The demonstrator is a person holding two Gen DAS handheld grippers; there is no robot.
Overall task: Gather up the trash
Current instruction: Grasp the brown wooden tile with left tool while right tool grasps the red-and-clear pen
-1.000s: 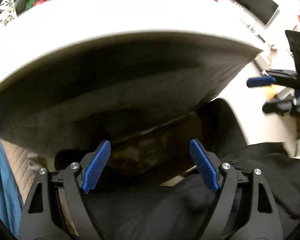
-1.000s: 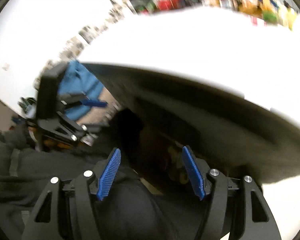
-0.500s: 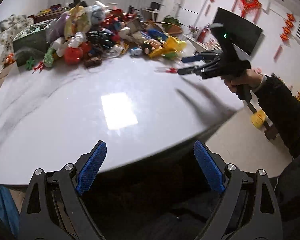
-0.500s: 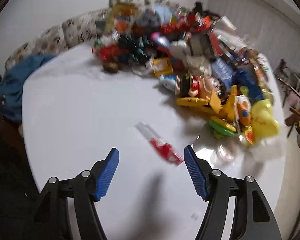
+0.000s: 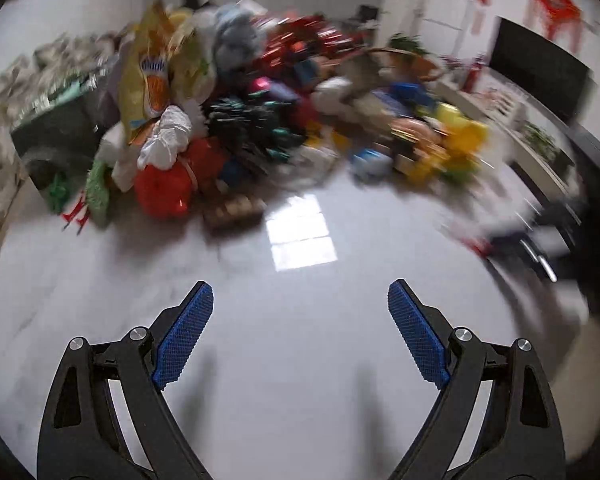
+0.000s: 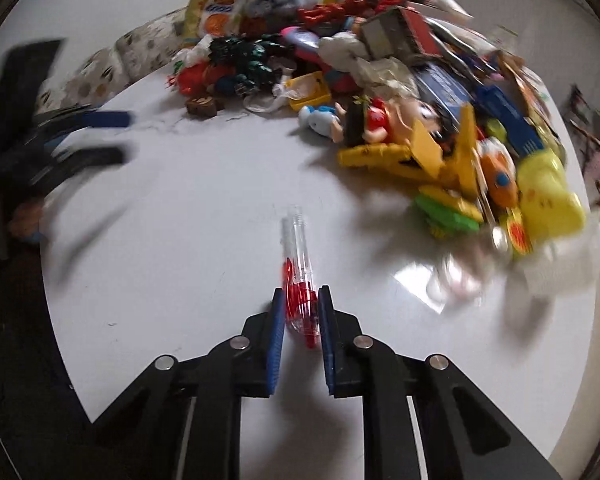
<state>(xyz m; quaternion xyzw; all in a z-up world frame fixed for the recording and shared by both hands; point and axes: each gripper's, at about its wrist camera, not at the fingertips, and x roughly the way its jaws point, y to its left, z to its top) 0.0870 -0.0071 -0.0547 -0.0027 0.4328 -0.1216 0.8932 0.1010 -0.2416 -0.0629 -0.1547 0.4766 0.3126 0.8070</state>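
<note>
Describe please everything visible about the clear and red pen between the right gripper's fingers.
The pen looks like clear plastic with red inner parts and a red clip. It lies flat on the white table, its clear tip pointing away toward the toy pile. The right gripper is shut on its red rear half, one blue pad on each side.

Motion blur smears most of the left wrist view: the pile of toys and trash [image 5: 284, 120] runs into streaks of colour, single items on its right side past telling. At the right edge the right gripper [image 5: 540, 236] is a dark smudge, its jaws unreadable there. In the right wrist view the left gripper [image 6: 80, 136] blurs at the left edge, and the pile's near right corner dissolves into a pale, glossy haze.
</note>
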